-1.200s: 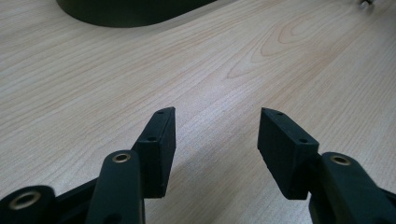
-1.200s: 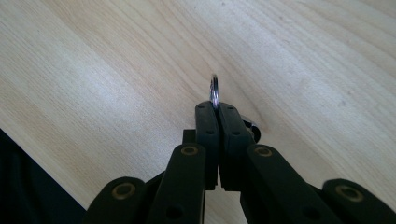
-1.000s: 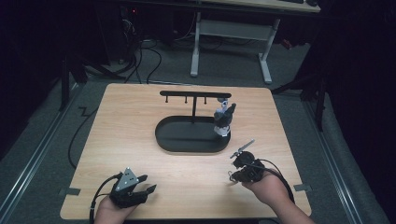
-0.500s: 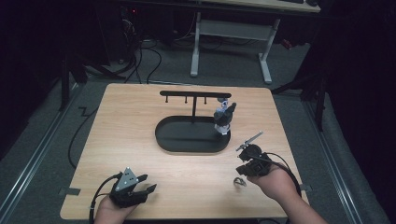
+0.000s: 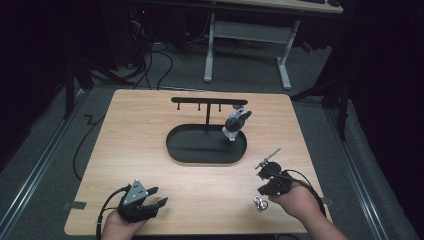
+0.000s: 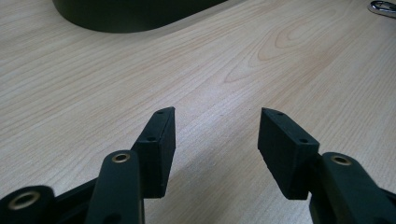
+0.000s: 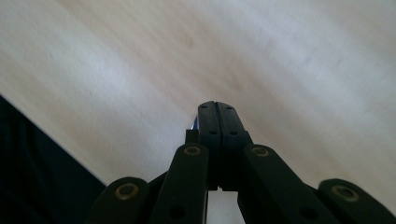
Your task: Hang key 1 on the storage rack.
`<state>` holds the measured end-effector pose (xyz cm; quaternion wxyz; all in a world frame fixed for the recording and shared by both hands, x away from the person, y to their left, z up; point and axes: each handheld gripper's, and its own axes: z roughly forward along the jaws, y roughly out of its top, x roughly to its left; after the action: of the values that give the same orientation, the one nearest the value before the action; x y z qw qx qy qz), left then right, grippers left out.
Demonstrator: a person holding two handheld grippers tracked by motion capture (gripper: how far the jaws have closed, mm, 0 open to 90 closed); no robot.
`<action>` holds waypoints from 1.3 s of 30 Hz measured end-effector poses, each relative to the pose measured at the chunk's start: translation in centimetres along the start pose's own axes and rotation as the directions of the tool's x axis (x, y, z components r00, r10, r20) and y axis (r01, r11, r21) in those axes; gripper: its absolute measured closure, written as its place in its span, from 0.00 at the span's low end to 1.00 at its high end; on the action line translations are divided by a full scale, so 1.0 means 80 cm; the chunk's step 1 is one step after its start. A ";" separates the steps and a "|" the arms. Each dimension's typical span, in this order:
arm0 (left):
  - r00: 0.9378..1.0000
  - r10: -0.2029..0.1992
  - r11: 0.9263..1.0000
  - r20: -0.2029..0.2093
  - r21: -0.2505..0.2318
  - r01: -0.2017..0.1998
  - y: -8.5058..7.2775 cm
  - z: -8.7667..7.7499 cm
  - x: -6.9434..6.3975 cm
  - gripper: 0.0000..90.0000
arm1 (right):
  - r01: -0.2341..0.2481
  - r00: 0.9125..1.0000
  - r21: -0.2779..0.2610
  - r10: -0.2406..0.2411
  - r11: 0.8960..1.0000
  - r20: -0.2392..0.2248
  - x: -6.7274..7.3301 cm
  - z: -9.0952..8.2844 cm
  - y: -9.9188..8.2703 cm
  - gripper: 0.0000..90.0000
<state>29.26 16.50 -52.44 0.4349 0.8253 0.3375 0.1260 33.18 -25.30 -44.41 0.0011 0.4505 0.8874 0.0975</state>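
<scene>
Left gripper: at the table front-left corner, jaws spread, nothing between them. Right gripper: near the front-right corner, jaws pressed together; whether they pinch anything cannot be told. A metal key ring lies on the table just beside it. Black oval tray with hanger bar: table centre, a keychain figure at its right end. No legible writing.

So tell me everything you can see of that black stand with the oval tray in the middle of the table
The black stand sits mid-table on the wooden table. It looks like dark metal: a shallow oval tray as base, a thin upright post, and a horizontal bar on top with short pegs hanging under it. A small grey-and-white item hangs from the bar's right end over the tray. No claw touches the stand.
</scene>
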 end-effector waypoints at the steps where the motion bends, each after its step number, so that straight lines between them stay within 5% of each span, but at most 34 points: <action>1: 1.000 -0.001 1.000 -0.002 -0.001 0.001 0.000 0.001 0.000 0.52 | -0.003 1.000 0.016 0.003 1.000 -0.012 -0.004 0.005 -0.004 0.85; 3: 1.000 0.002 1.000 0.000 0.005 -0.002 -0.001 0.001 0.000 0.52 | 0.017 1.000 0.035 -0.017 0.999 -0.018 -0.010 0.016 -0.012 0.69; 4: 1.000 0.001 1.000 0.000 0.006 -0.001 -0.001 0.002 -0.001 0.52 | -0.037 0.999 0.073 0.038 0.997 -0.018 -0.007 0.020 -0.016 0.65; 6: 1.000 0.003 1.000 0.002 0.010 -0.003 -0.001 0.002 -0.002 0.52 | 0.039 0.999 0.077 -0.038 0.996 -0.012 -0.015 0.031 -0.021 0.63; 8: 1.000 0.005 1.000 0.003 0.010 -0.005 -0.001 0.003 -0.002 0.52 | 0.025 0.999 0.092 -0.023 0.995 -0.026 -0.018 0.038 -0.027 0.64; 12: 1.000 0.001 1.000 0.002 0.012 -0.001 -0.002 0.004 -0.002 0.52 | 0.015 0.996 0.073 -0.009 0.997 -0.091 -0.023 0.044 -0.037 0.74; 13: 1.000 0.001 1.000 0.002 0.013 -0.001 -0.001 0.004 -0.002 0.52 | -0.038 0.994 0.082 0.047 0.996 -0.103 -0.018 0.042 -0.038 0.75; 14: 1.000 0.001 1.000 0.002 0.013 -0.001 -0.001 0.004 -0.002 0.52 | 0.011 0.993 0.057 -0.004 0.998 -0.114 -0.022 0.044 -0.039 0.82; 23: 1.000 0.005 1.000 0.006 0.021 -0.005 -0.001 0.007 -0.004 0.52 | 0.031 0.993 0.045 -0.025 0.998 -0.117 -0.010 0.042 -0.043 0.99; 39: 1.000 0.021 1.000 0.011 -0.003 -0.021 0.009 0.013 -0.007 0.53 | 0.039 0.999 -0.041 -0.041 0.998 -0.032 -0.011 -0.029 -0.018 0.99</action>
<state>29.72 15.18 -52.45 0.4367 0.8288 0.3262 0.1265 32.37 -27.23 -42.43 -0.0025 0.4309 0.8940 0.1229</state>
